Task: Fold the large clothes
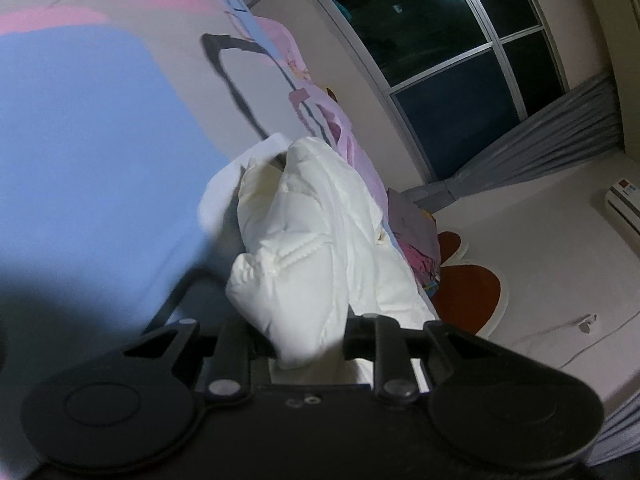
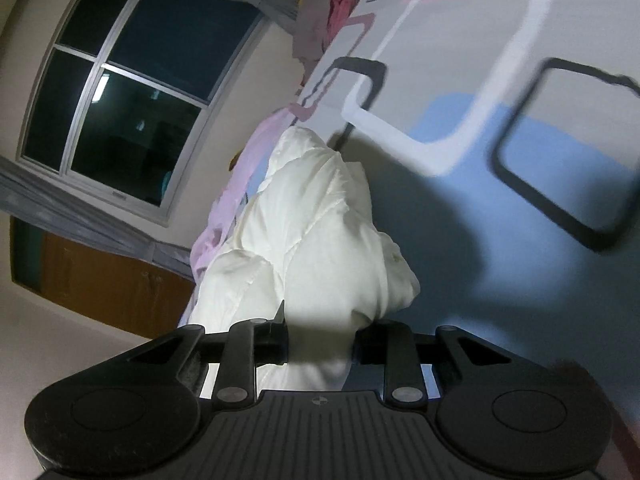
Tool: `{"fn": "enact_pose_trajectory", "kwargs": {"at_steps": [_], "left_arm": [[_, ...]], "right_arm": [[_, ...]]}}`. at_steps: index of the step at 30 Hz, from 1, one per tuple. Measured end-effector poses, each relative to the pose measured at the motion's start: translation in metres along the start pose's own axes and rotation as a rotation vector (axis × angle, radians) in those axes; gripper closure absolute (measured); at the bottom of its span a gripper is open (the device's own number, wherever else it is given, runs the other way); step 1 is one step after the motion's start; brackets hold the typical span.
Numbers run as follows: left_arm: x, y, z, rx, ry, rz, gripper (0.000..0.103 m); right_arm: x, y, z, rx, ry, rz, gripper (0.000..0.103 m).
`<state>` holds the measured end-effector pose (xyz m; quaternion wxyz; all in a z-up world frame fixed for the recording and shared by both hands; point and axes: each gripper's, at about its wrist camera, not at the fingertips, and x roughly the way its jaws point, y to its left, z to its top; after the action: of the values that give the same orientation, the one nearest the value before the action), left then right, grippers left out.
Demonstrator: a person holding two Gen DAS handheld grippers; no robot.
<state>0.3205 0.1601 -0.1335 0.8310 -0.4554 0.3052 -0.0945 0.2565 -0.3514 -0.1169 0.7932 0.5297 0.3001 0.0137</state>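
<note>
A white quilted padded jacket [image 1: 304, 220] lies bunched on a bed sheet [image 1: 100, 140] printed with blue, pink and grey squares. In the left wrist view my left gripper [image 1: 308, 344] is shut on a thick fold of the jacket, and the cloth bulges up between its black fingers and hides the pads. In the right wrist view the same jacket [image 2: 316, 220] rises in a heap over the sheet [image 2: 520, 160]. My right gripper [image 2: 320, 344] is shut on another fold of it, cloth filling the gap between the fingers.
A pile of pink and purple clothes [image 1: 416, 232] lies at the far end of the bed, also seen as the pile [image 2: 332, 12] in the right view. A dark window [image 1: 440, 40] with grey curtains, an air conditioner [image 1: 624, 208] and a wooden cabinet [image 2: 100, 280] line the walls.
</note>
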Motion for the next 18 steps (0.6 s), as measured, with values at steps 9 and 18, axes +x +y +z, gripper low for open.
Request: {"fn": "enact_pose_trajectory", "kwargs": {"at_steps": [9,18], "left_arm": [[-0.062,0.029,-0.052,-0.046,0.001,0.015,0.08],[-0.088,0.033,-0.067,-0.082,-0.081,0.071,0.022]], "right_arm": [[-0.065,-0.033,-0.043,0.014,0.03,-0.013,0.076],[-0.095,-0.045,-0.038,-0.026,-0.031,-0.111,0.041]]}}
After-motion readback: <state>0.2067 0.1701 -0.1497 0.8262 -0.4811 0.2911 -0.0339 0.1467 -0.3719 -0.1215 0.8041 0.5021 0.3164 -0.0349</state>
